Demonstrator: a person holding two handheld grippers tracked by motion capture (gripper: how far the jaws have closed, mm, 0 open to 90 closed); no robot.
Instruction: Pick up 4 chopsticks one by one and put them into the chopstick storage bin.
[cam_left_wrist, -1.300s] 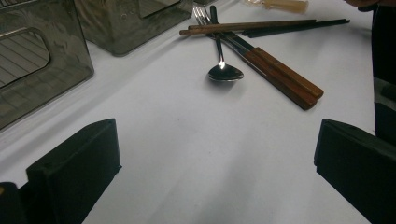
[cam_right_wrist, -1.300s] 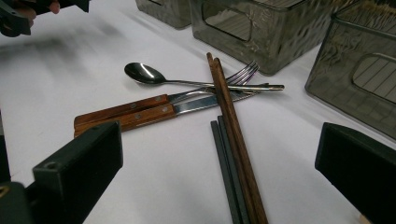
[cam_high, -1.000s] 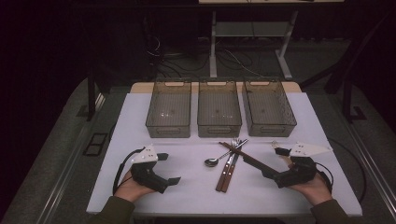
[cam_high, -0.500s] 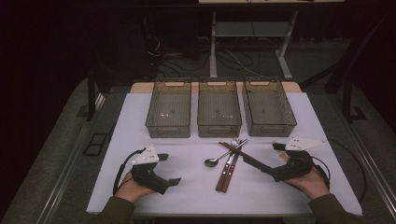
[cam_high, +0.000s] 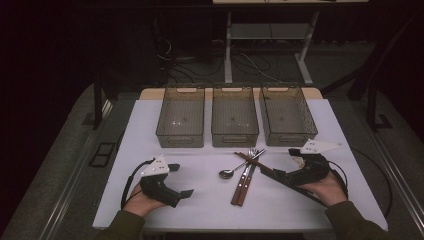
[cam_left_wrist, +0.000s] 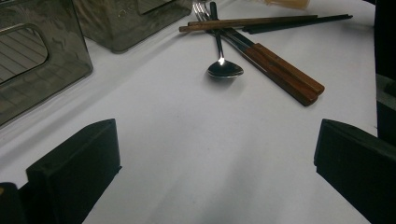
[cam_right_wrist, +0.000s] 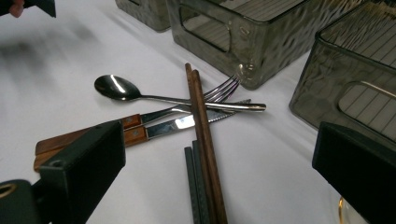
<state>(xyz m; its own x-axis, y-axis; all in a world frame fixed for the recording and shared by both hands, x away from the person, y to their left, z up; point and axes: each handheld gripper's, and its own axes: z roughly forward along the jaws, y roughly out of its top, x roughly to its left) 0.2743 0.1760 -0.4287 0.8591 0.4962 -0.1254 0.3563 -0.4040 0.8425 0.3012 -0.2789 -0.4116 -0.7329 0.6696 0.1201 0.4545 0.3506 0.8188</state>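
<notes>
Chopsticks (cam_right_wrist: 201, 135), brown and paired, are seen lying on the table (cam_high: 210, 210) just ahead of the open right claw (cam_high: 280, 172), crossed over a spoon (cam_right_wrist: 140, 93), fork (cam_right_wrist: 219, 91) and knife (cam_right_wrist: 154, 130). The left claw (cam_high: 182, 180), also open and holding nothing, is rested well apart.

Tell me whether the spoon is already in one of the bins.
No: the spoon lies on the white table, in front of the three empty bins.
</notes>
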